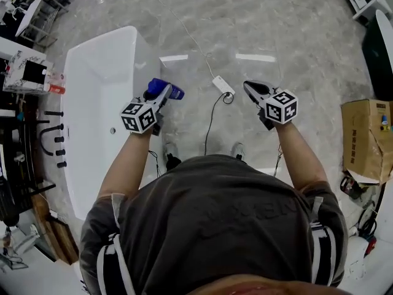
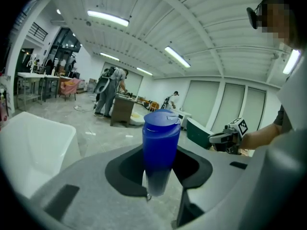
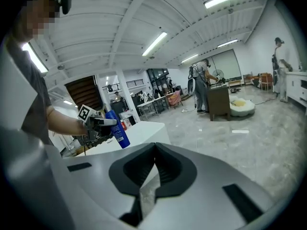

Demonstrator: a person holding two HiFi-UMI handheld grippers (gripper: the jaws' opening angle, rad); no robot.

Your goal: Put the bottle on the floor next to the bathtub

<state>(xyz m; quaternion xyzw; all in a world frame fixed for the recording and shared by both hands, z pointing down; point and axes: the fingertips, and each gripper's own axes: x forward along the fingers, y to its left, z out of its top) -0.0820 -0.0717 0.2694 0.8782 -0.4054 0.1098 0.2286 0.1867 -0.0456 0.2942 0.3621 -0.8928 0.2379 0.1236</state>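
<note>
Holding the bottle (image 2: 160, 147) pinched in left gripper (image 1: 166, 93) jaws, off the floor (image 1: 202, 48) at the tub's (image 1: 98, 66) 3 o'clock; right gripper (image 1: 249, 86) jaws pressed together, empty. Next up, probably: lower it, stand it, let go.

The bottle (image 1: 175, 92) in the left claw (image 1: 166, 93) hangs above the floor (image 1: 264, 29), just right of the bathtub (image 1: 98, 78).

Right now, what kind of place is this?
Probably a big workshop or showroom hall, not a home bathroom: a white bathtub stands on open floor, long strip lights overhead, and a cardboard box nearby.
</note>
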